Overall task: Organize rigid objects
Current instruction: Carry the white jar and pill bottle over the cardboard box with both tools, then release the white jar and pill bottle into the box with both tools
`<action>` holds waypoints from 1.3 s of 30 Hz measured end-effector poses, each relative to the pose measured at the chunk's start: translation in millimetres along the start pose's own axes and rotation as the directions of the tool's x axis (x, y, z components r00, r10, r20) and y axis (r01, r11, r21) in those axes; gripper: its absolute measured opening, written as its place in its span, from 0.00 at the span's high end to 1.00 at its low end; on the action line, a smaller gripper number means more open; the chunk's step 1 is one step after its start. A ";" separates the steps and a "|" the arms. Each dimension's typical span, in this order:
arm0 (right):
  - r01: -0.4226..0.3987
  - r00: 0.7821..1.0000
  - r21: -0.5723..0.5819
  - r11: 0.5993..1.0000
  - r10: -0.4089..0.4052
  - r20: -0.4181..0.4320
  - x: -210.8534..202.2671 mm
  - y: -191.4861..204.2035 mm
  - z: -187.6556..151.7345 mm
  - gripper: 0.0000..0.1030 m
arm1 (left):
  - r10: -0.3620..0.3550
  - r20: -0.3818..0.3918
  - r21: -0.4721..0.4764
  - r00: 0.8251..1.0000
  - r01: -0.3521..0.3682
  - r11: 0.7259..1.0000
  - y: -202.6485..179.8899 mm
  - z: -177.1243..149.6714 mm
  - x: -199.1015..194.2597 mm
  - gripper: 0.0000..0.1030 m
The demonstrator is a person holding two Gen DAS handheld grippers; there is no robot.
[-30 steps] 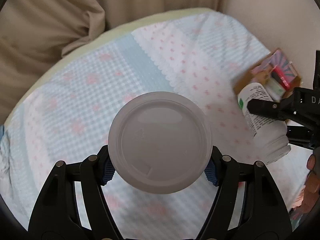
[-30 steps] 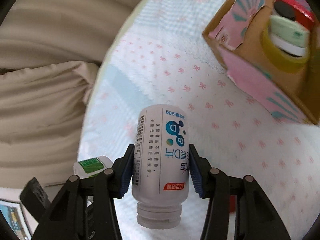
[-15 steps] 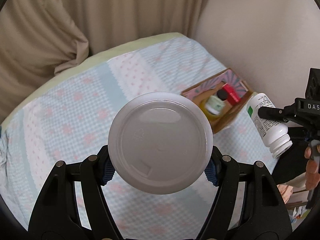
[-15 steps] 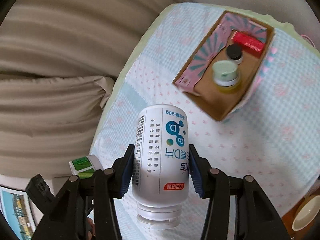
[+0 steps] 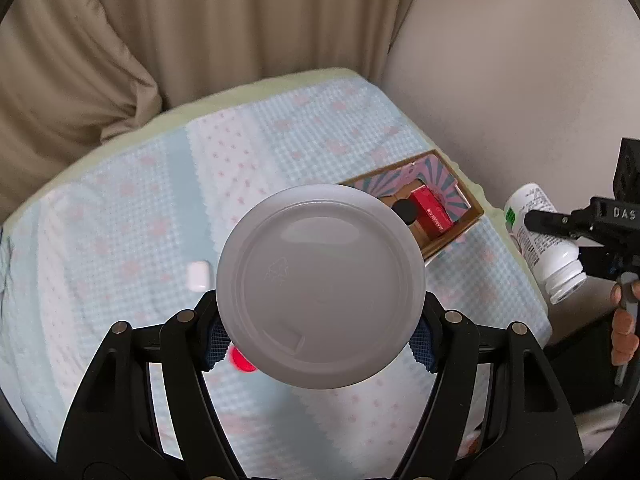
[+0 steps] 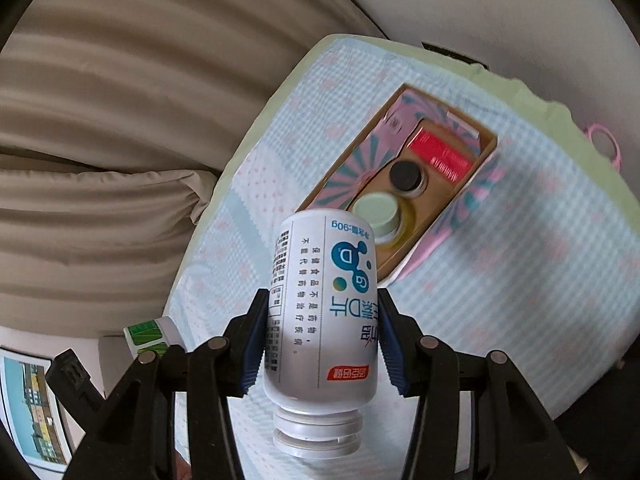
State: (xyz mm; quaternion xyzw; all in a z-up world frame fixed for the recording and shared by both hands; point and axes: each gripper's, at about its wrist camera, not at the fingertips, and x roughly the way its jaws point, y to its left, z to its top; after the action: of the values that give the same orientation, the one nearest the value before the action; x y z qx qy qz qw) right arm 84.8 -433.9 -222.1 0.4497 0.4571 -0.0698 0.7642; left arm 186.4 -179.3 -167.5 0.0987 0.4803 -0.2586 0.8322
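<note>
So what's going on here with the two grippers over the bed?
A person is tidying small items into a cardboard box on the bed. The left gripper holds a round translucent container; the right gripper holds a white supplement bottle, cap toward the camera. Both hover above the bedspread, nothing dropped in yet.

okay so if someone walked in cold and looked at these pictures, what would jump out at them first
The round translucent lid fills the middle of the left wrist view, clamped between the left gripper. In the right wrist view, the white supplement bottle is held cap toward the camera by the right gripper. Behind both, on the pale checked bedspread, sits an open cardboard box with a red packet and two capped jars.
</note>
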 end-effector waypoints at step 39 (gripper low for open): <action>0.140 0.959 -0.179 0.974 -0.179 -0.222 198.8 -94.0 160.6 0.41 | 0.079 -0.270 0.017 0.960 -0.078 0.997 -44.1 45.9 241.2 0.00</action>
State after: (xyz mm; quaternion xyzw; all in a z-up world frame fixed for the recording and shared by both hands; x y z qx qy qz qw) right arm 252.0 -549.0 -403.5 0.3530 0.5839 -0.0400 0.7300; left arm 295.2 -316.5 -345.2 0.1548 0.5841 -0.2111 0.7683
